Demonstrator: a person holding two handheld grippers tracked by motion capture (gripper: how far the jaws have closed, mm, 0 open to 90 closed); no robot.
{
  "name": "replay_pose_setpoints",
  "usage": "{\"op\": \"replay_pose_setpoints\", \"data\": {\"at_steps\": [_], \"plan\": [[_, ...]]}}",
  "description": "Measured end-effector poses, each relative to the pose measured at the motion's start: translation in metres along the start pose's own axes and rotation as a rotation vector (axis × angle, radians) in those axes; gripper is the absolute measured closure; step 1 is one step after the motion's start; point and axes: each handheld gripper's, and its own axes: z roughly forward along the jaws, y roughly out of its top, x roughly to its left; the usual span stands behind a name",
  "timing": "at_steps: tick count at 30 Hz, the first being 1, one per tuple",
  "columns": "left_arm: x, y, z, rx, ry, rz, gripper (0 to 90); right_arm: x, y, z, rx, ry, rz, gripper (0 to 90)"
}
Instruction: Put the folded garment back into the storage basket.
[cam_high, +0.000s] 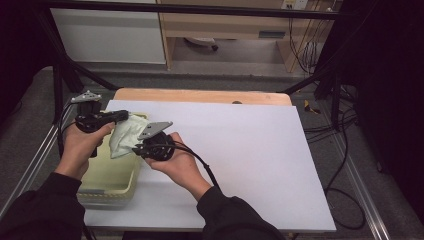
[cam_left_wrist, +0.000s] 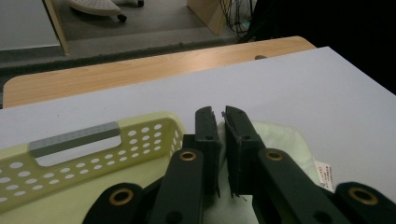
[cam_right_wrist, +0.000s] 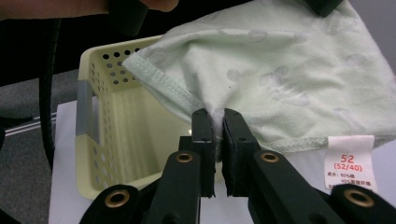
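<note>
A pale green patterned cloth (cam_high: 125, 135) hangs between my two grippers, above the right rim of a pale yellow perforated basket (cam_high: 107, 175). My left gripper (cam_high: 125, 117) is shut on the cloth's upper corner; in the left gripper view the cloth (cam_left_wrist: 285, 140) is pinched between its jaws (cam_left_wrist: 217, 113). My right gripper (cam_high: 137, 148) is shut on a lower fold. In the right gripper view the cloth (cam_right_wrist: 280, 65) bunches where the gripper (cam_right_wrist: 215, 114) pinches it. A white size label (cam_right_wrist: 350, 163) hangs from the hem.
The basket (cam_right_wrist: 116, 116) with its grey handle strip (cam_left_wrist: 74, 139) stands at the left edge of a white board (cam_high: 240, 150) on a wooden table (cam_high: 200, 95). Black cables (cam_high: 345, 165) trail on the floor to the right. A black frame surrounds the table.
</note>
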Motion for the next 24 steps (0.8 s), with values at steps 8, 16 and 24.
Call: {"op": "replay_pose_setpoints", "data": {"at_steps": [8, 16, 24], "plan": [[0.006, 0.001, -0.001, -0.003, 0.017, -0.008, 84.7, 0.000, 0.005, 0.010, -0.001, 0.006, -0.005, 84.9], [0.013, 0.000, -0.006, 0.003, 0.031, -0.015, 84.8, 0.003, 0.010, 0.019, 0.006, 0.014, -0.010, 84.9], [0.019, -0.002, -0.009, 0.004, 0.041, -0.018, 84.8, 0.004, 0.012, 0.026, 0.011, 0.018, -0.016, 84.9]]}}
